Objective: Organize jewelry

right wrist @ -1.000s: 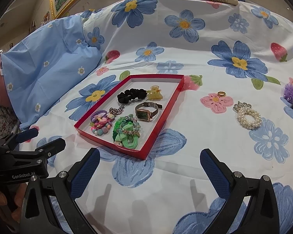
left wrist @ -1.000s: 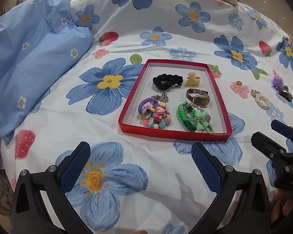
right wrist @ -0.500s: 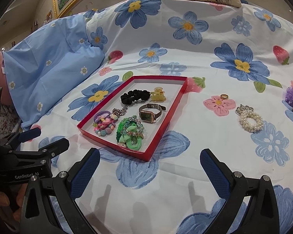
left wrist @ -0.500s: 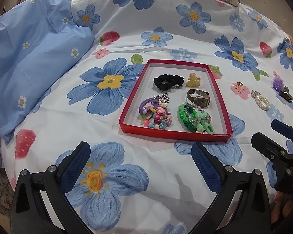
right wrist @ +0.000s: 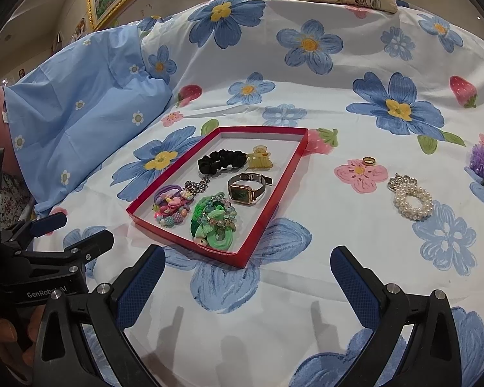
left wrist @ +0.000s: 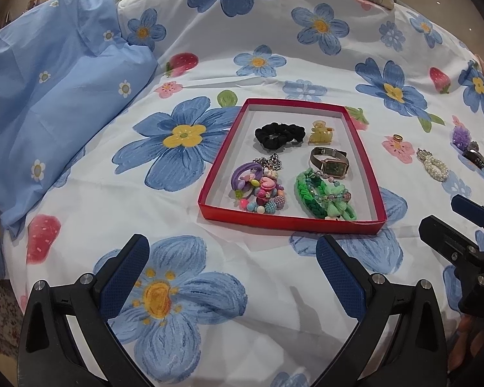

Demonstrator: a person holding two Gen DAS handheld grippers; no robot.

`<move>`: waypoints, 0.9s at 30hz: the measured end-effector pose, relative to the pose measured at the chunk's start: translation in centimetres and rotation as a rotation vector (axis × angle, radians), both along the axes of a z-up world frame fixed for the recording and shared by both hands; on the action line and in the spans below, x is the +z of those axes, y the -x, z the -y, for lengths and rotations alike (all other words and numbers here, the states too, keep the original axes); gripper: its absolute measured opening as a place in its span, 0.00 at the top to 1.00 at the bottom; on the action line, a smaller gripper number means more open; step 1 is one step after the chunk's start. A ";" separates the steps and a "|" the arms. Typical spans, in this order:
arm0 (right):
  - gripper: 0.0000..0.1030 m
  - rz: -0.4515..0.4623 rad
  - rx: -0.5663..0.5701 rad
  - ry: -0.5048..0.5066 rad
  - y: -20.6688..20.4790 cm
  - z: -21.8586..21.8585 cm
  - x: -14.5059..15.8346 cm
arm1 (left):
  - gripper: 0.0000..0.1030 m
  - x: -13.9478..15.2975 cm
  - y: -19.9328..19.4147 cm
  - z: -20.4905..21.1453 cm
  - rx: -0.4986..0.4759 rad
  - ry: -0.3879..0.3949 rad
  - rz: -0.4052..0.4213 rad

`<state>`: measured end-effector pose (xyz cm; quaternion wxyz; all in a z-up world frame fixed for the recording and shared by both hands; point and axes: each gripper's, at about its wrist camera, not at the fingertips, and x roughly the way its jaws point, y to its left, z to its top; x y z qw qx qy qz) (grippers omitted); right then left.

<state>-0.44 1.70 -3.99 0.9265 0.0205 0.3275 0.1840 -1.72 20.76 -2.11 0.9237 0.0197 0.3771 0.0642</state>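
Pearl bracelet (right wrist: 413, 200) beside rectangular red tray (right wrist: 264, 213)

One tray (left wrist: 364, 164), one watch (left wrist: 334, 167), one ring (left wrist: 397, 137) (gold), two scrunchies (left wrist: 279, 134)

My red tray (left wrist: 292, 221) sits flat on the bed, open top, shallow walls. Inside, far end: black scrunchie (left wrist: 279, 134) w/ yellow claw clip (left wrist: 320, 133) just right of it. Mid: silver chain (left wrist: 269, 162) and watch (left wrist: 332, 163), green face, lying on its side. Near end: purple ties + pastel bead bracelet (left wrist: 258, 190) left, green braided bracelets (left wrist: 326, 197) right. Outside, right of tray: gold ring (right wrist: 369, 161), then pearl bracelet (right wrist: 411, 198), both flat; purple piece (right wrist: 482, 157) farther right.
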 end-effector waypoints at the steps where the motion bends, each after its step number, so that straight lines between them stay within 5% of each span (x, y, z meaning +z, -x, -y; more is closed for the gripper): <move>1: 0.00 0.000 -0.001 0.000 0.0 0.0 0.0 | 0.00 0.0 0.0 0.0 -0.002 0.002 0.000; 27: 0.00 -0.002 -0.008 -0.005 -0.1 0.5 0.2 | 0.00 0.2 0.0 0.3 -0.018 0.008 0.001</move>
